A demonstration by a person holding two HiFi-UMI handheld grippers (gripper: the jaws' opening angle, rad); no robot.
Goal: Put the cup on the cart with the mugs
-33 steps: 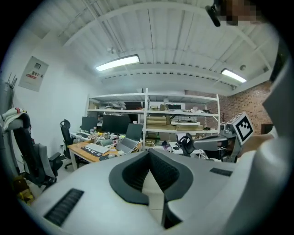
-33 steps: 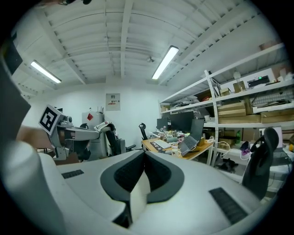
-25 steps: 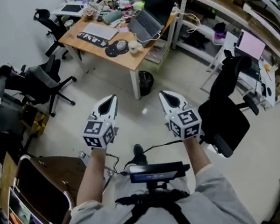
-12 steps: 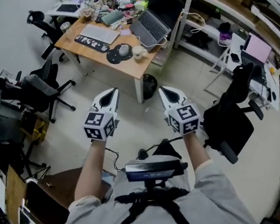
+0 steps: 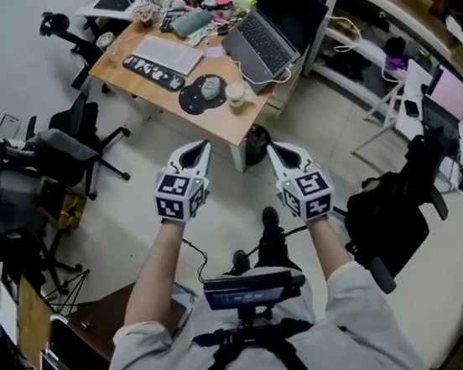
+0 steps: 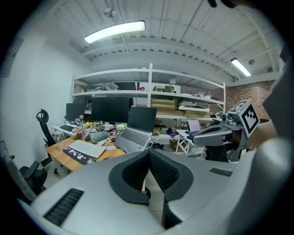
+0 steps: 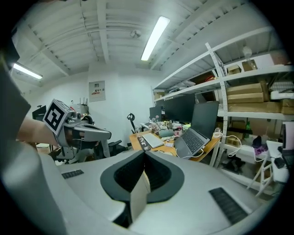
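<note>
Jaws of both the left gripper [image 5: 199,148] and the right gripper [image 5: 275,149] are pressed together, holding nothing. Ahead of them, well apart, a white cup [image 5: 237,94] stands on the wooden desk [image 5: 215,123].

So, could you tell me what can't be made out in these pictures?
- The cart with mugs: in no view.
- The cup on the desk: head view, too small to tell whether it is empty.
- Desk's near corner: left gripper view, hidden by the left claw.

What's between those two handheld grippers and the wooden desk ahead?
In the head view, mostly bare floor, plus a black bin at the desk's near corner, close to the right gripper.
</note>
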